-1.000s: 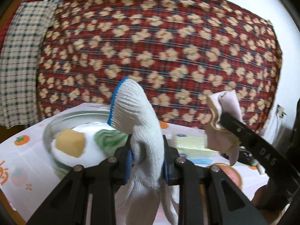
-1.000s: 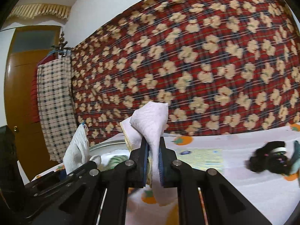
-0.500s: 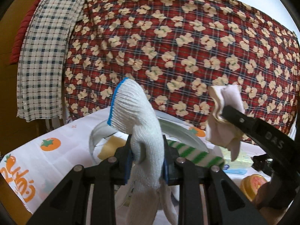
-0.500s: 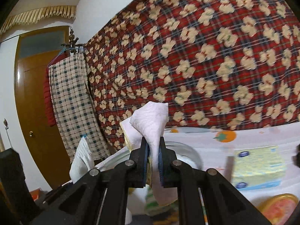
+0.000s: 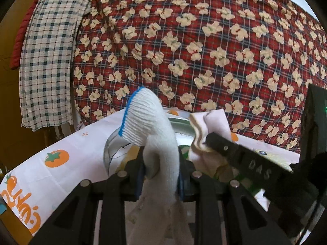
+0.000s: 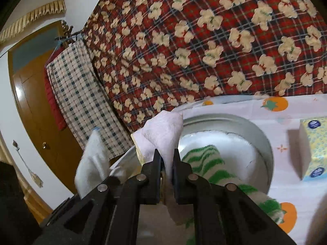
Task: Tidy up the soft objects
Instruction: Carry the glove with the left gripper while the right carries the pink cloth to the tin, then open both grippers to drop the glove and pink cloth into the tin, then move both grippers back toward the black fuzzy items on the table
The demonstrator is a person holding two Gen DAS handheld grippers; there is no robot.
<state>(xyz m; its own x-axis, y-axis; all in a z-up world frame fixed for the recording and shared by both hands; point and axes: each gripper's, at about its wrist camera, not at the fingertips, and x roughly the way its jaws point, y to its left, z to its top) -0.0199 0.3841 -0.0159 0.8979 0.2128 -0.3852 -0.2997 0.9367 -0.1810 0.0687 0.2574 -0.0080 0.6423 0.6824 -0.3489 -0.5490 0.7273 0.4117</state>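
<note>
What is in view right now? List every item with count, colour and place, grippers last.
Knit glove: 1, white with blue cuff, clamped in left gripper.
Folded cloth: 1, pale pink with yellow edge, clamped in right gripper.
Metal basin: 1, silver, on the table below both grippers.
Striped towel: 1, green and white, inside the basin.
Tissue pack: 1, yellow and blue, right of the basin.
Tablecloth: 1, white with orange fruit prints.
Blanket: 1, red plaid with cream bears, hanging behind.
Checked cloth: 1, white and dark, hanging at left.
Door: 1, brown, far left.
Left gripper: black, shut.
Right gripper: black, shut.
</note>
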